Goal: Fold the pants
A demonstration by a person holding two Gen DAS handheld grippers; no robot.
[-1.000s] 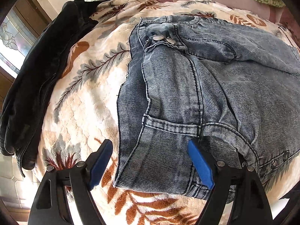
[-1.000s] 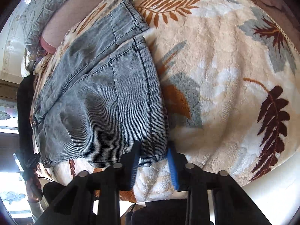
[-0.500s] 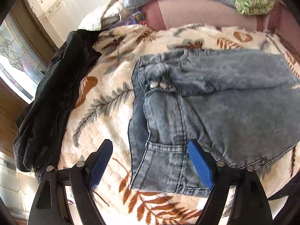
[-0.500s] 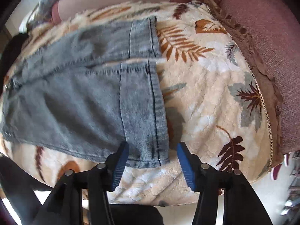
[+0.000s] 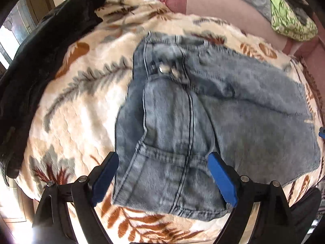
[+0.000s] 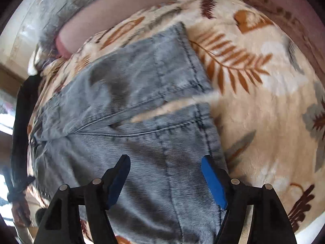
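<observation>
While the left gripper hangs with jaws wide apart over the waistband end, the pants lie flat mid-blanket, bare blanket to the left up to a black jacket along that edge. From the right wrist, the right gripper gapes above the leg hems; open blanket spreads rightward.

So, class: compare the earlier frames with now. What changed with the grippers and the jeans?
The right gripper let go of the blue denim jeans' leg hem and now hovers open over that leg. The left gripper stayed open over the waistband. The jeans stayed flat on the cream leaf-patterned blanket.
</observation>
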